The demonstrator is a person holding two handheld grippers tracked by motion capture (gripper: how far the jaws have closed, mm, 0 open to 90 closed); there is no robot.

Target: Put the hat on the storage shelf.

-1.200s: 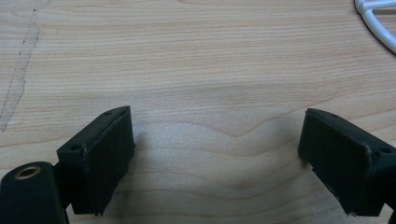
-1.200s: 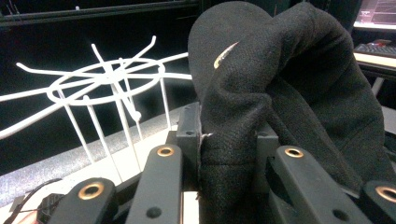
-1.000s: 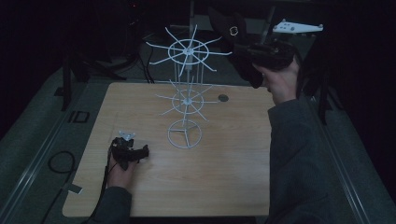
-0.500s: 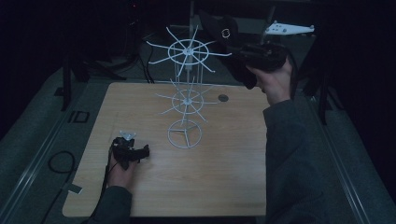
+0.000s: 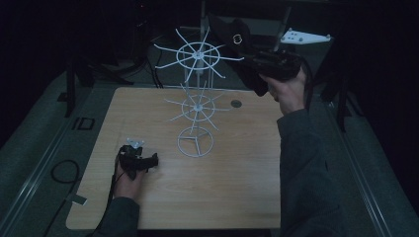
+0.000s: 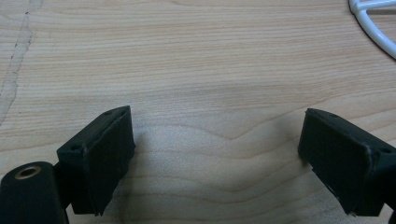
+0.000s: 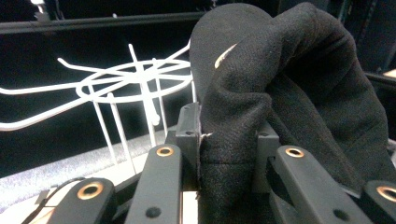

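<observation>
The right gripper [image 5: 257, 61] is held up in the air at about 1 o'clock over the table [image 5: 237, 192], its jaws clamped on a black cap [image 5: 232, 37]. In the right gripper view the cap [image 7: 280, 93] stands pinched between the jaws by a fold of its cloth, bulging up above them. From the high view its long axis runs from the gripper toward 10 o'clock, the far end reaching over the top wheel of the white wire rack [image 5: 196, 98], just beside the upper spokes; I cannot tell whether it touches them. The rack [image 7: 135, 88] stands at the table's centre, toward 12 o'clock.

The left gripper [image 5: 136, 160] rests low over the table at 8 o'clock, jaws spread wide with nothing between them, bare wood [image 6: 210, 70] beneath.
</observation>
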